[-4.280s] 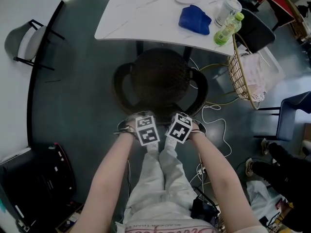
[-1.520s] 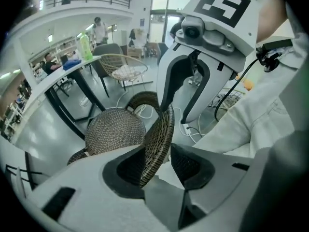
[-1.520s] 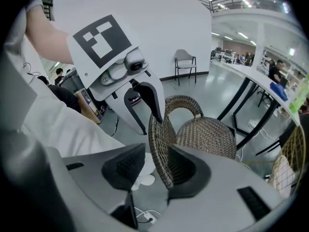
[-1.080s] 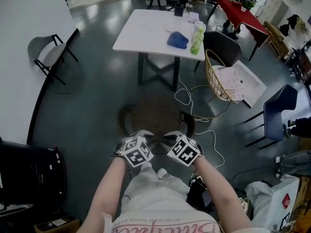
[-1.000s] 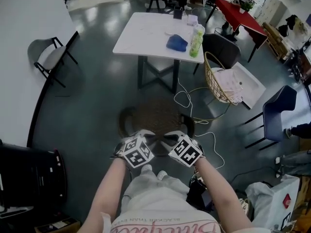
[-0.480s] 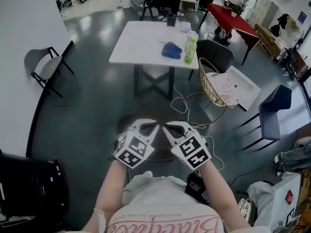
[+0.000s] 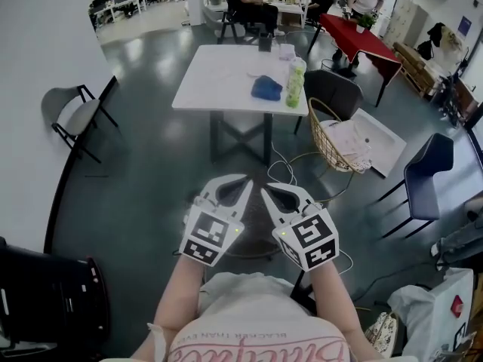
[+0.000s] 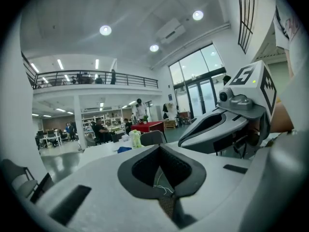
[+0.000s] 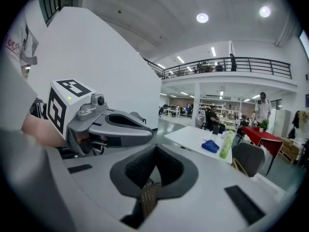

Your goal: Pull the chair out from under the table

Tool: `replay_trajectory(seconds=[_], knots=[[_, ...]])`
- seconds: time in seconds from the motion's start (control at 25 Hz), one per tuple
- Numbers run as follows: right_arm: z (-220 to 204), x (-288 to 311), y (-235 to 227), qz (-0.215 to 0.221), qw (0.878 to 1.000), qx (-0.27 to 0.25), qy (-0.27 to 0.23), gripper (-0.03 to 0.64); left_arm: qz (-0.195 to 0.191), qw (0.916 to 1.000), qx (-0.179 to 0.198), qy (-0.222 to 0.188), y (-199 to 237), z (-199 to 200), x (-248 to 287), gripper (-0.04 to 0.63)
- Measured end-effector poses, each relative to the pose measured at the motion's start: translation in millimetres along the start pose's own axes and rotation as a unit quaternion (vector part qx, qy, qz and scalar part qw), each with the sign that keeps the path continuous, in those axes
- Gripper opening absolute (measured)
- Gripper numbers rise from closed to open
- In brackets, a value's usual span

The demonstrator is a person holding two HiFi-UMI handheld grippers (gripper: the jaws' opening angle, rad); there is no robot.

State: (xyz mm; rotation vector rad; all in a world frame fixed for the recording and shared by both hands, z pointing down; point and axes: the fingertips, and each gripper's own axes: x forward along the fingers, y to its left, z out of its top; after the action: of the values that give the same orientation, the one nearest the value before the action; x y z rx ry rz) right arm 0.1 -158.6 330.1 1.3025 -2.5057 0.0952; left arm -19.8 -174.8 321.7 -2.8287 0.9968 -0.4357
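Chair [image 7: 253, 222] is standing out on the open floor, clear of the table [image 7: 219, 78].
I am holding the left gripper [image 7: 244, 181] and the right gripper [image 7: 266, 192] side by side above its dark woven seat, which is showing only in the gap between and below them; neither is touching it. Both pairs of jaws are sitting closed with nothing between them, tips pointing toward the table's near edge. The chair is resting well apart from that edge, with a white cable [image 7: 281, 157] lying on the floor between. A blue cloth [image 7: 266, 88] and a green bottle [image 7: 293, 81] are sitting near the table's right edge.
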Motion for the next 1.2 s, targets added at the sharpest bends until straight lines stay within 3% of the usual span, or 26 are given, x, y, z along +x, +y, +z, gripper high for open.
replay_trajectory(seconds=[0.12, 0.36, 1.2], knots=[[3, -6, -1, -0.001, 1.0, 0.005, -0.016, 0.003, -0.009, 0.9999, -0.007, -0.007, -7, 5, -1, 0.005], [10, -11, -4, -0.006, 0.999, 0.015, -0.032, 0.003, -0.011, 0.9999, 0.013, 0.002, -13, 6, -2, 0.005], [6, -14, 10, -0.017, 0.999, 0.005, -0.029, 0.003, -0.005, 0.9998, 0.014, -0.011, -17, 9, -10, 0.005]])
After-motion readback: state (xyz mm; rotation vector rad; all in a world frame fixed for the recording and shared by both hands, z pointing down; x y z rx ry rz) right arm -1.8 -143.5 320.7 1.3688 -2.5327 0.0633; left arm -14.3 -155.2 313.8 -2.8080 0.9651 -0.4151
